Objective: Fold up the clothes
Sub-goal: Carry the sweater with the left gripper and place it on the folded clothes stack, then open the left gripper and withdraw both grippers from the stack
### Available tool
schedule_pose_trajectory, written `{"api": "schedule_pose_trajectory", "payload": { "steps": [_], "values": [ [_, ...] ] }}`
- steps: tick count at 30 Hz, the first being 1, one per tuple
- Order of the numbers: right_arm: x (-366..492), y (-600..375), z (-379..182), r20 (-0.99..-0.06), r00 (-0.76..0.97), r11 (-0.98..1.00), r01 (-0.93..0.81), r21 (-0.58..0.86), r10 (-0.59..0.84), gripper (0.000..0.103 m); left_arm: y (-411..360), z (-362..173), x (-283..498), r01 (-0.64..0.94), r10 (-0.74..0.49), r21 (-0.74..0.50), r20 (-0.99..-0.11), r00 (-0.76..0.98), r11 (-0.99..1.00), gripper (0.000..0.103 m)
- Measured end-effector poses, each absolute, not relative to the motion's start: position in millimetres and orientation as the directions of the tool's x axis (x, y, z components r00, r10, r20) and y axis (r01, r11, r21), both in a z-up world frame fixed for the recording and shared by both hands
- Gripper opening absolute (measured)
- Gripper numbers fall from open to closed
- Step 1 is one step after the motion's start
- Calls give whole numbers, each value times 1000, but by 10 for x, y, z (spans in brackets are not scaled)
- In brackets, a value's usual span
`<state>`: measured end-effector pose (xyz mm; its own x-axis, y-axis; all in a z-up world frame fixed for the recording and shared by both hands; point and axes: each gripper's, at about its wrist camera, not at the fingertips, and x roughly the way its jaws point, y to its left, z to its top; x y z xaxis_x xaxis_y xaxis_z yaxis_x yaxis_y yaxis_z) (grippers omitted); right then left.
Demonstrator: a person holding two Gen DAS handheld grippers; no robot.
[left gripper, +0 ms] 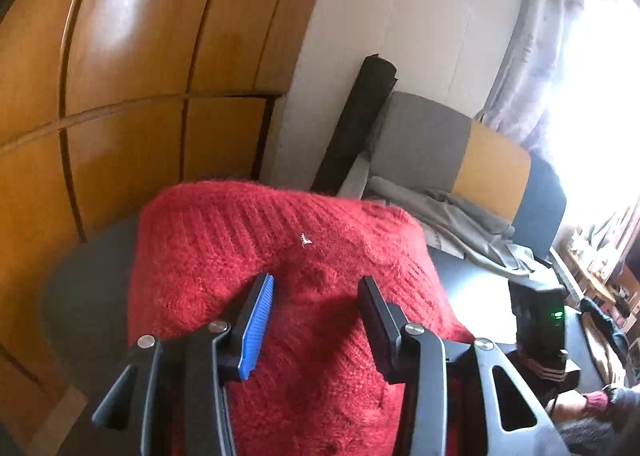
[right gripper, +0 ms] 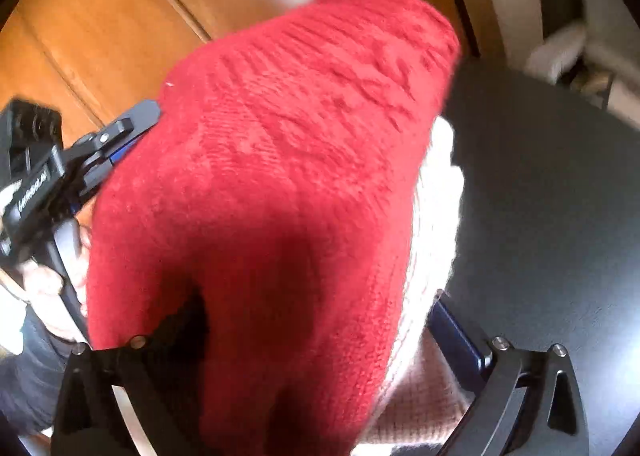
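Wooden wardrobe panels (left gripper: 120, 56) fill the background behind a dark round table (right gripper: 540, 196). Red knitted sweater (left gripper: 288, 256) lies bunched on the table, reaching its far edge, over a pale knit garment (right gripper: 436, 192). Left gripper (left gripper: 316, 296) has its jaws spread over the red knit. Right gripper (right gripper: 312, 320) likewise stands spread, straddling both garments.

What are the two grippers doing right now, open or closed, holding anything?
Left gripper: open, fingers spread over the red sweater, gripping nothing.
Right gripper: open, fingers wide on either side of the sweater; whether it holds anything cannot be told.
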<state>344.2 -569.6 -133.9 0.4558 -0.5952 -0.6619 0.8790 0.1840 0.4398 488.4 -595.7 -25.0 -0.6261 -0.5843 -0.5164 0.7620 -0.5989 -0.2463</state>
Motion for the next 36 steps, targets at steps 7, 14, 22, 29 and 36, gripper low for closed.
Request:
{"api": "schedule_pose_trajectory", "payload": {
  "steps": [7,14,22,29,36],
  "values": [
    [3620,-5561,-941,-677,298,144,951,275,-673,103,-5618,-49,4930,828,-678,-168,-499,-540,-535,47],
    [3910,-5017,-242,-579,41,4,998,64,-814,103,-4893,289,5095,893,-788,-170,-422,-448,-417,49],
    [3436,-3938,309,-565,-17,-43,999,33,-825,103,-4134,574,5284,945,-858,-99,-398,-324,-311,71],
    [3809,-3545,538,-548,-213,-161,977,-142,-809,103,-3624,888,5179,948,-891,67,-367,-267,-312,70],
    [3846,-3556,493,-552,-219,-213,974,-75,-805,103,-3517,1050,5490,965,-905,-9,-345,-250,-264,59]
  ]
}}
